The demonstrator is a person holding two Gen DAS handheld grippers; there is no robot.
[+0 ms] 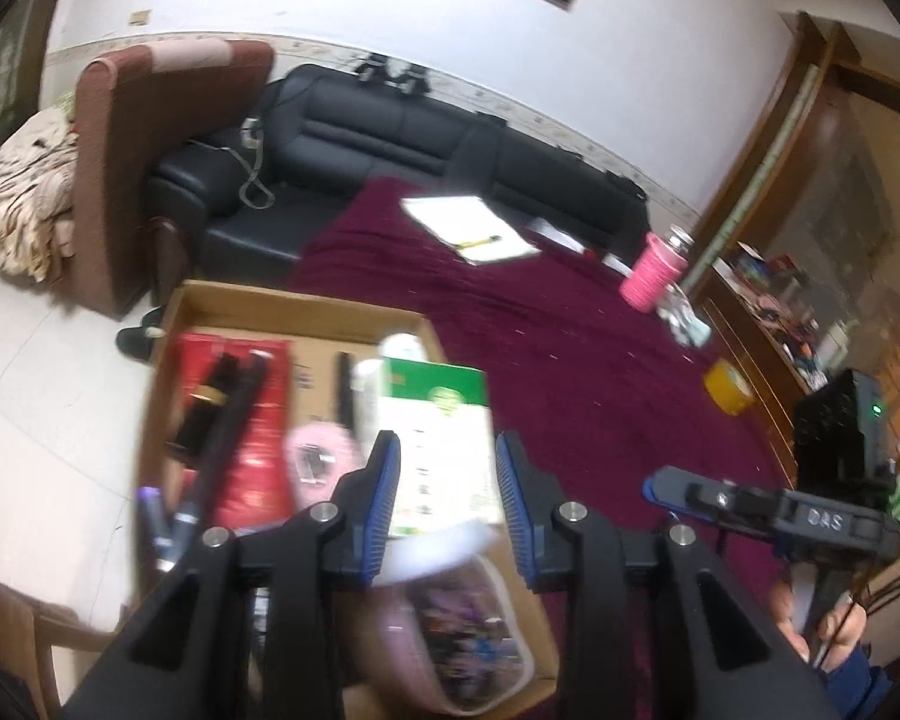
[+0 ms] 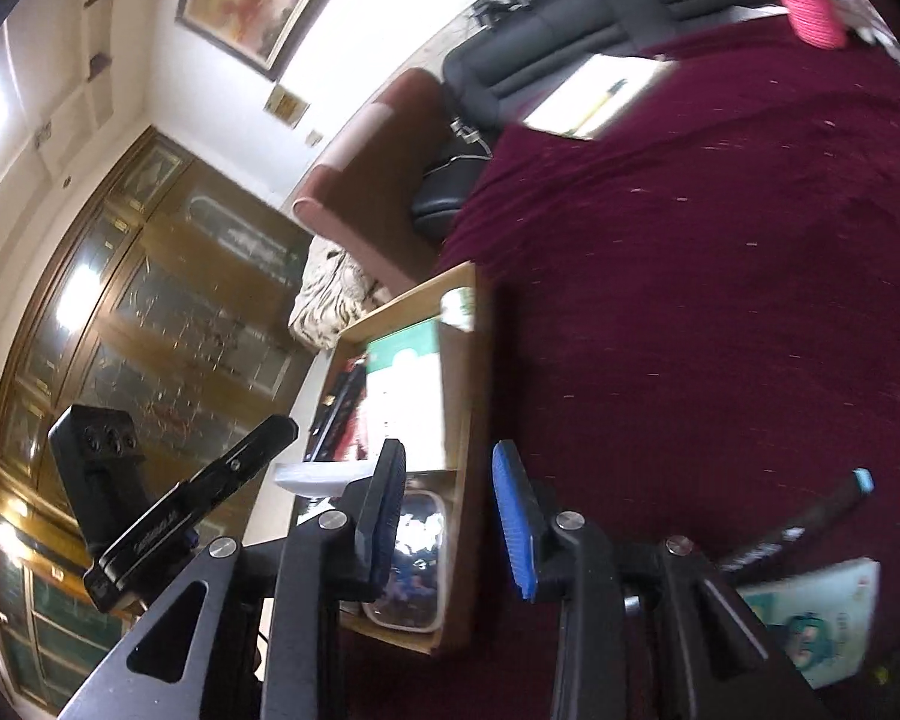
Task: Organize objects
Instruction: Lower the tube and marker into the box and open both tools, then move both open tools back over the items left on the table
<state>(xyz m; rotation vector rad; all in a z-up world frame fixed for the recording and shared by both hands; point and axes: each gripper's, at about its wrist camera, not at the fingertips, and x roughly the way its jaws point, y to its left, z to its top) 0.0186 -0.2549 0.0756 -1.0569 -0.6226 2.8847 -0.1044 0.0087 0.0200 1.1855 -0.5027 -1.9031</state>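
A cardboard box (image 1: pixel 282 306) on the maroon-covered table holds a green-and-white carton (image 1: pixel 435 438), a red packet (image 1: pixel 252 420), a black tube, pens and a pink pouch (image 1: pixel 468 636). My left gripper (image 1: pixel 448 480) is open and empty, hovering over the carton and a white strip (image 1: pixel 432 552). My right gripper (image 2: pixel 450 504) is open and empty, over the box's right wall (image 2: pixel 459 396). A black marker (image 2: pixel 804 525) and a green booklet (image 2: pixel 822 618) lie on the cloth at the lower right of the right wrist view. The right gripper also shows in the left wrist view (image 1: pixel 651 486).
A notepad with a yellow pen (image 1: pixel 471 228), a pink-wrapped bottle (image 1: pixel 654 270) and a yellow tape roll (image 1: pixel 729 387) lie on the maroon cloth (image 1: pixel 570 360). A black sofa (image 1: pixel 390 138) and a brown armchair (image 1: pixel 126 168) stand behind. A glass cabinet (image 2: pixel 120 300) stands to the left.
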